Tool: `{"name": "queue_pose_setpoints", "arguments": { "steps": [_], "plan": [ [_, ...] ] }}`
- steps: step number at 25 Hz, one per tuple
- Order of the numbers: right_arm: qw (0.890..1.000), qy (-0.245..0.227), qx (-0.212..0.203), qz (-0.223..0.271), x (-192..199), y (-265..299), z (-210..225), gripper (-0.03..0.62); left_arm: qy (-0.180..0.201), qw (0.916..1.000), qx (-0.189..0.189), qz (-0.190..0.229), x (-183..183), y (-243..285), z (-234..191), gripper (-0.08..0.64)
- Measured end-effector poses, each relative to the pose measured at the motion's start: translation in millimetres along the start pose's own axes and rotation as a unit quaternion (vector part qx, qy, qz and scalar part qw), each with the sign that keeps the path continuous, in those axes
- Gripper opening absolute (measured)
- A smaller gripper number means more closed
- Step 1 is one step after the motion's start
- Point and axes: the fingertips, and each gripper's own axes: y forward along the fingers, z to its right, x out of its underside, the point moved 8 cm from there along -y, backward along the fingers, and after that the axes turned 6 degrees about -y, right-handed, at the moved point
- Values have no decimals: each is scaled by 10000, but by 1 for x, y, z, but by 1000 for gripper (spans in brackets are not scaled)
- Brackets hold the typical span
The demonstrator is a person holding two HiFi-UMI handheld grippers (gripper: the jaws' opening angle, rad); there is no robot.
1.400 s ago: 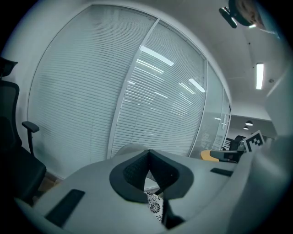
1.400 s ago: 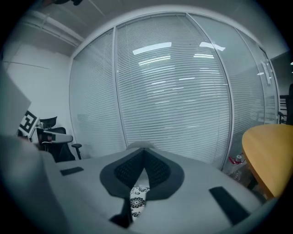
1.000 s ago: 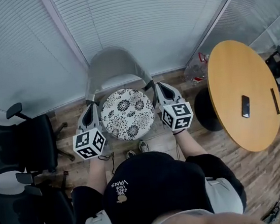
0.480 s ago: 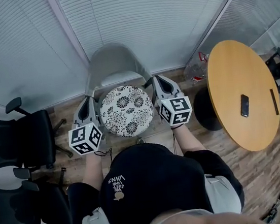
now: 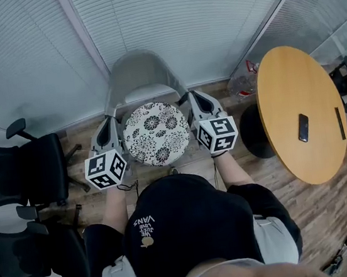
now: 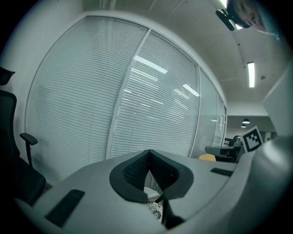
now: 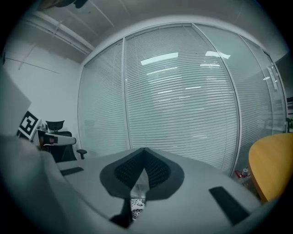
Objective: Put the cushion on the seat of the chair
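A round cushion (image 5: 156,134) with a black-and-white flower print hangs over the seat of the grey chair (image 5: 136,70), whose curved back stands just behind it. My left gripper (image 5: 109,121) is shut on the cushion's left edge. On its right edge my right gripper (image 5: 190,99) is shut too. In the left gripper view the jaws (image 6: 147,153) meet at their tips, with a scrap of the cushion (image 6: 155,210) below them. The right gripper view shows the same: closed jaws (image 7: 144,151) and a bit of printed cushion (image 7: 136,203) underneath. The chair's seat is hidden beneath the cushion.
A round wooden table (image 5: 305,149) with a dark phone (image 5: 303,128) stands to the right. Two black office chairs (image 5: 27,179) (image 5: 25,262) stand at the left. Glass walls with white blinds (image 5: 164,22) close off the far side.
Only the head view has shifted slightly. Both grippers and the cushion keep their place over the chair.
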Motion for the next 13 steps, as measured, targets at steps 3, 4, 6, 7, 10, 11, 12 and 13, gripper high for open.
{"name": "queue_pose_setpoints", "arguments": {
  "steps": [3, 4, 6, 7, 10, 11, 12, 13],
  "plan": [
    [10000, -5, -1, -3, -1, -1, -1, 17, -3, 10000, 15, -3, 0, -1, 1, 11],
    [10000, -6, 0, -3, 0, -1, -1, 17, 0, 10000, 19, -6, 0, -1, 2, 11],
    [10000, -5, -2, -7, 1, -2, -1, 16, 0, 10000, 18, -13, 2, -1, 2, 11],
    [10000, -4, -6, -12, 1, -2, -1, 17, -5, 10000, 13, -15, 2, -1, 2, 11],
    [10000, -6, -12, -19, 1, -2, -1, 17, -10, 10000, 3, -14, 2, -1, 2, 11],
    [10000, -7, -12, -18, 1, -2, -1, 17, -8, 10000, 3, -12, 1, -1, 2, 11],
    [10000, -9, -13, -17, 1, -2, -1, 17, -5, 10000, 5, -9, 1, -1, 3, 11],
    [10000, -10, -13, -15, 1, -2, -1, 17, -3, 10000, 7, -7, 1, -2, 3, 11]
  ]
}}
